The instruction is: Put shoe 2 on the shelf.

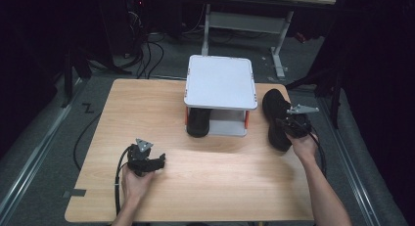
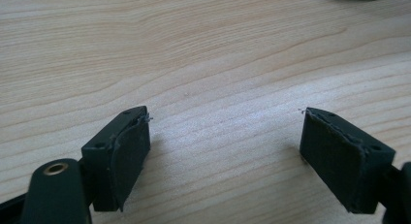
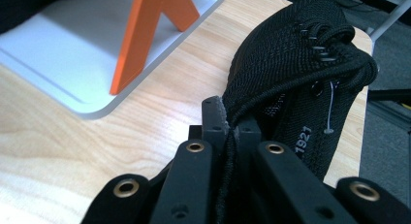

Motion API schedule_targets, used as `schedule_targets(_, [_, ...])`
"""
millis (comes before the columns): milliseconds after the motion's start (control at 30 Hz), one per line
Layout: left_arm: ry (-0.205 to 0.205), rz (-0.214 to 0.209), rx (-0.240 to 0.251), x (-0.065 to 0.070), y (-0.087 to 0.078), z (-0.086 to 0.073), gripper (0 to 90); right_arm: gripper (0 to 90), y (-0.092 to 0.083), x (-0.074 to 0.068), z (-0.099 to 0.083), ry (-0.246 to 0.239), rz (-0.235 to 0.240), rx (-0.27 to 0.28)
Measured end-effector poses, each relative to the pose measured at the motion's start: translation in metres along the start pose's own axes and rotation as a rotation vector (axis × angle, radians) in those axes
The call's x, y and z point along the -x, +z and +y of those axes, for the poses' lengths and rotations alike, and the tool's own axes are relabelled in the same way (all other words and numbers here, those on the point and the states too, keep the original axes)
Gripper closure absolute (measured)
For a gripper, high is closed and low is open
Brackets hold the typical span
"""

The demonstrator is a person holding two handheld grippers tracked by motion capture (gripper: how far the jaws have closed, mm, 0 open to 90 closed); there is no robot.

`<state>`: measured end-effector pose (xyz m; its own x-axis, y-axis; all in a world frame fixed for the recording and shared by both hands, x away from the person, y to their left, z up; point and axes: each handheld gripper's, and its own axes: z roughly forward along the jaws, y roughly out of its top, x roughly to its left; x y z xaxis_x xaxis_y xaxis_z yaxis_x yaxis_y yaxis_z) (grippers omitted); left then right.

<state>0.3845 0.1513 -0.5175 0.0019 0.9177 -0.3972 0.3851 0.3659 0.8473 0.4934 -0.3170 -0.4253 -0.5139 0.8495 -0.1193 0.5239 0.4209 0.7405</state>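
My right tongs (image 1: 292, 124) were pinched on the collar of the black knit shoe (image 1: 275, 119) at the counter's (image 1: 147, 108) far right; my left tongs (image 1: 157, 162) stood wide and empty. So thin a hold on soft fabric risked slipping, I judged, dropping the shoe off the nearby edge. The right gripper view showed the pinch; the high view showed a second black shoe (image 1: 198, 121) under the white two-tier rack (image 1: 221, 81).

shoe under shelf (image 1: 198, 122): mostly hidden | shelf (image 3: 63, 64): cut off by frame edge
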Motion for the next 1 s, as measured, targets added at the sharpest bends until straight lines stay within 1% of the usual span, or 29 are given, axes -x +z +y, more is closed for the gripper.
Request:
schedule_targets(100, [-0.018,-0.012,-0.007,0.001,0.000,0.002,21.2,87.9,-0.006,-0.004,-0.003,-0.007,-0.005,0.008])
schedule_targets(233, [-0.012,-0.022,-0.024,0.004,0.000,0.004,21.4,87.9,-0.014,-0.009,-0.005,-0.024,-0.009,0.024])
schedule_targets(400, [0.000,-0.026,-0.042,0.008,0.002,0.005,20.6,87.8,-0.027,-0.016,-0.007,-0.032,-0.005,0.039])
schedule_targets(467, [-0.004,-0.038,-0.040,0.010,0.001,0.007,20.6,87.8,-0.033,-0.019,-0.008,-0.037,-0.001,0.046])
schedule_targets(533, [-0.019,-0.051,-0.029,0.011,0.000,0.009,21.5,87.8,-0.038,-0.023,-0.011,-0.038,0.006,0.048])
schedule_targets(600, [-0.017,-0.057,-0.046,0.013,0.000,0.012,21.0,87.8,-0.043,-0.027,-0.016,-0.045,0.009,0.054])
schedule_targets(633, [-0.017,-0.057,-0.045,0.014,0.000,0.013,20.8,87.8,-0.046,-0.030,-0.018,-0.043,0.010,0.057])
schedule_targets(733, [-0.014,-0.078,-0.051,0.018,-0.001,0.019,21.7,87.8,-0.054,-0.037,-0.025,-0.049,0.016,0.062])
schedule_targets(800, [-0.023,-0.098,-0.044,0.023,-0.002,0.025,21.8,87.8,-0.059,-0.041,-0.029,-0.052,0.022,0.061])
schedule_targets(867, [-0.020,-0.109,-0.042,0.027,-0.001,0.029,21.6,87.7,-0.063,-0.046,-0.033,-0.054,0.027,0.060])
schedule_targets(1000, [-0.029,-0.133,-0.030,0.035,-0.001,0.039,20.8,87.7,-0.070,-0.055,-0.040,-0.065,0.033,0.060])
